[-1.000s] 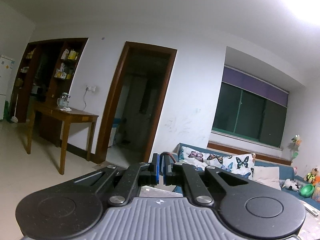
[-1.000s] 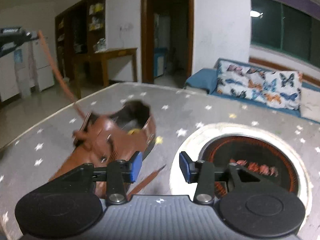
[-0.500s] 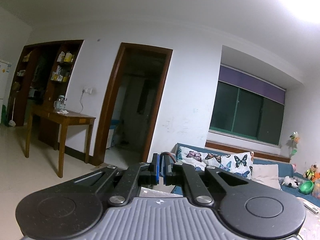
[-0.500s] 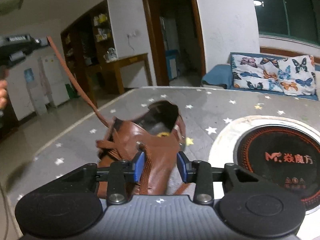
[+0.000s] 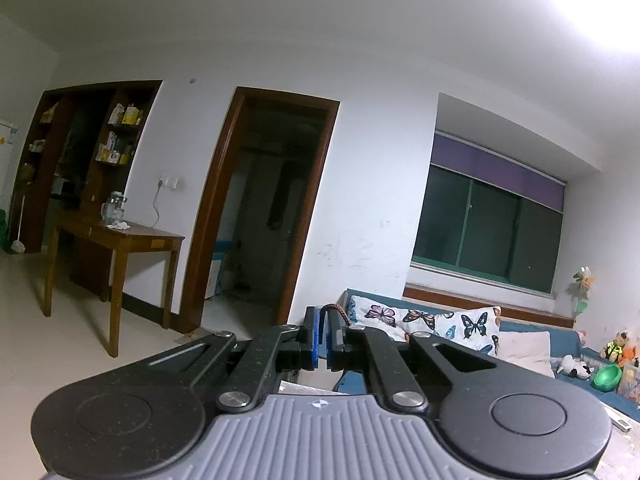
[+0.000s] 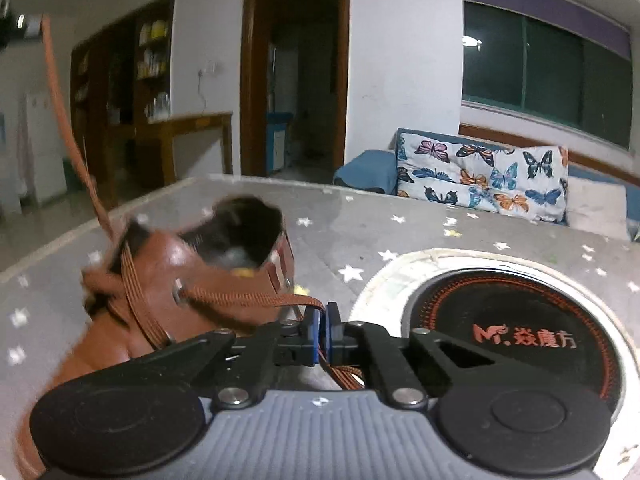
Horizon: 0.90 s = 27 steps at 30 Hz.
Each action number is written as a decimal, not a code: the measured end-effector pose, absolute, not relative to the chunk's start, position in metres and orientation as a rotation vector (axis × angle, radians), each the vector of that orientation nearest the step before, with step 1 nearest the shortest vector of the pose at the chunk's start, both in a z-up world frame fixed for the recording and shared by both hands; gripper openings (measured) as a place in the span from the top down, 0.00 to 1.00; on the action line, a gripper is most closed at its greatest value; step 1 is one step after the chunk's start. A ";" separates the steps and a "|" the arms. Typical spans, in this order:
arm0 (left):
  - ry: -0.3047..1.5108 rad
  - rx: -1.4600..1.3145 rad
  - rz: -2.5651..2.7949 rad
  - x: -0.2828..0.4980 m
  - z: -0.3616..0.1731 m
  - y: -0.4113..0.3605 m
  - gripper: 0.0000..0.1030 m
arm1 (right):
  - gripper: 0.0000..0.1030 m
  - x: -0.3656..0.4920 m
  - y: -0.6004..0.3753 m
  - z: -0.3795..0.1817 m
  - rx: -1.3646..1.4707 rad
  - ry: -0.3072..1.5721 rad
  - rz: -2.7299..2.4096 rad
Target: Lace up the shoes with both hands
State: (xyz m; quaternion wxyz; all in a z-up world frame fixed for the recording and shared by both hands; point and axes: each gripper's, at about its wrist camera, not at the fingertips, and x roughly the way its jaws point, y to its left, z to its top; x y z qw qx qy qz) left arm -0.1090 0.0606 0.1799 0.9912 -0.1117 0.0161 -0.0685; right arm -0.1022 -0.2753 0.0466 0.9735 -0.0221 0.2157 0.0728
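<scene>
A brown leather shoe (image 6: 160, 276) lies on the grey star-patterned table (image 6: 400, 224), its opening facing me in the right wrist view. My right gripper (image 6: 324, 316) is shut on the brown lace (image 6: 248, 300) that comes out of an eyelet on the shoe's side. The other lace end (image 6: 60, 92) rises taut to the upper left, where my left gripper (image 6: 16, 24) shows at the frame edge. In the left wrist view the left gripper (image 5: 324, 320) points level at the room and is shut on a short loop of lace (image 5: 338, 310). The shoe is hidden there.
A round black induction cooktop (image 6: 520, 320) is set into the table right of the shoe. Behind the table are a sofa with a butterfly cushion (image 6: 480, 172), a wooden side table (image 5: 120, 240) and a dark doorway (image 5: 264, 216).
The right gripper's jaws have closed on the lace beside the shoe after coming in lower and nearer to it. The left gripper has stayed shut and nearly still, holding its lace end up.
</scene>
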 end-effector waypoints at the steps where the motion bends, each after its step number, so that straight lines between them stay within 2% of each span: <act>1: 0.033 -0.223 -0.136 -0.109 0.180 0.061 0.97 | 0.98 -0.105 -0.277 0.049 -0.039 0.420 0.147; 16: 0.029 -0.247 -0.157 -0.110 0.184 0.057 0.97 | 0.99 -0.118 -0.340 0.078 0.700 0.312 0.454; 20: 0.013 -0.249 -0.172 -0.112 0.190 0.055 0.97 | 0.99 -0.114 -0.341 0.082 0.720 0.300 0.474; 27: -0.014 -0.236 -0.208 -0.115 0.200 0.047 0.97 | 0.98 -0.105 -0.329 0.106 0.505 0.285 0.415</act>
